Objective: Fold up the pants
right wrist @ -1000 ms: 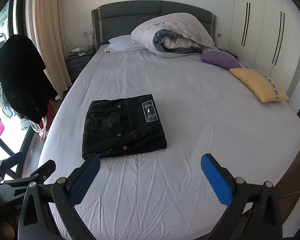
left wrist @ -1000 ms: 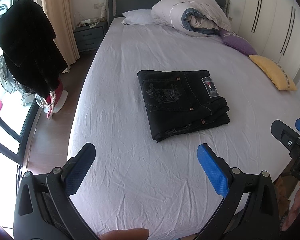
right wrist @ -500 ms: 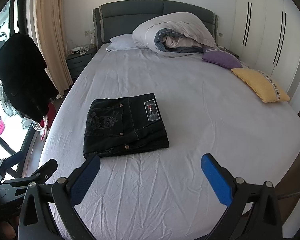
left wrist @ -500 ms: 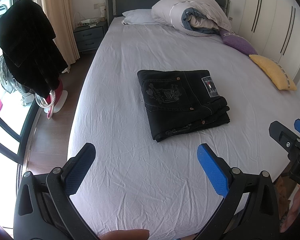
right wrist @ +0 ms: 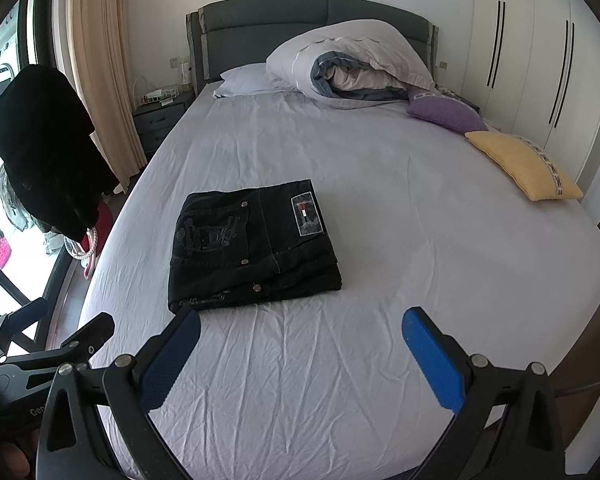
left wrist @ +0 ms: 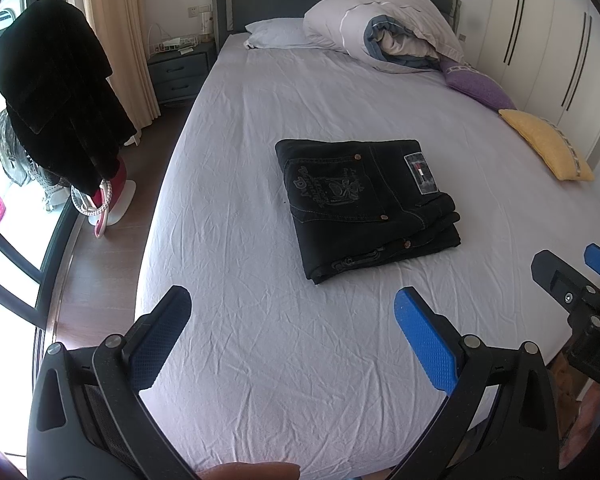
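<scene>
- Black denim pants (left wrist: 366,204) lie folded into a compact rectangular stack on the bed (left wrist: 260,360), roughly mid-mattress, back pocket and waist patch facing up.
- Left gripper (left wrist: 292,332): jaws spread wide, blue pads apart, nothing between them; it is held above the foot end of the bed, well apart from the pants.
- Right gripper (right wrist: 300,340): jaws likewise spread wide and empty, near the foot edge, with the pants just ahead of its left pad.
- Bedsheet is pale lilac and creased.
- Rolled duvet (right wrist: 352,64) and a white pillow (right wrist: 246,80) sit against the grey headboard.
- Purple cushion (right wrist: 444,114) and yellow cushion (right wrist: 524,166) lie along the wardrobe side.
- Dark coat (left wrist: 56,92) hangs beside the window.
</scene>
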`<state>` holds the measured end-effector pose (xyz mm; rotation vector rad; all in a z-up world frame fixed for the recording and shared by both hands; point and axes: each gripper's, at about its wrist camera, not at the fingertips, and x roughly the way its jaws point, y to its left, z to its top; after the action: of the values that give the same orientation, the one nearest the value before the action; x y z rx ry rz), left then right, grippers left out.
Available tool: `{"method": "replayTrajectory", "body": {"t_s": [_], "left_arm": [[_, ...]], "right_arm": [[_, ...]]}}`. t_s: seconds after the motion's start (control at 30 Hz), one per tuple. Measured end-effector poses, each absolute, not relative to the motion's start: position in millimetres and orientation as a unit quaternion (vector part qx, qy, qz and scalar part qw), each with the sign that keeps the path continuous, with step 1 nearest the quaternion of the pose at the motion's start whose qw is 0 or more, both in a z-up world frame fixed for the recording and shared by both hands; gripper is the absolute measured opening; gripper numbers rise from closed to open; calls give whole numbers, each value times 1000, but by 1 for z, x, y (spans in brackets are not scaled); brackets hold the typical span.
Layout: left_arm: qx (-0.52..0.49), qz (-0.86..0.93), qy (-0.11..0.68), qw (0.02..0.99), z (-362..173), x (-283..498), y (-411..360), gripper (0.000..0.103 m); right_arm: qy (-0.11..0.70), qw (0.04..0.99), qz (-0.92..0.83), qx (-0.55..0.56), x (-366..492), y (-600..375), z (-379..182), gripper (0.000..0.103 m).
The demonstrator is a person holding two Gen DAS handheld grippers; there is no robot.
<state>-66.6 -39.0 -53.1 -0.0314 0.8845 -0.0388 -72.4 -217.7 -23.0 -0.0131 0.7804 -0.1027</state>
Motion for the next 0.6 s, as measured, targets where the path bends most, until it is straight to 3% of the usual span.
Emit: {"method": "replayTrajectory", "body": {"t_s": [0.6], "left_arm": [[-16,-19,428,903,-53,-67,-39,103]], "right_arm": [[385,922,-46,-6,-71,-218,-28,103]]}}
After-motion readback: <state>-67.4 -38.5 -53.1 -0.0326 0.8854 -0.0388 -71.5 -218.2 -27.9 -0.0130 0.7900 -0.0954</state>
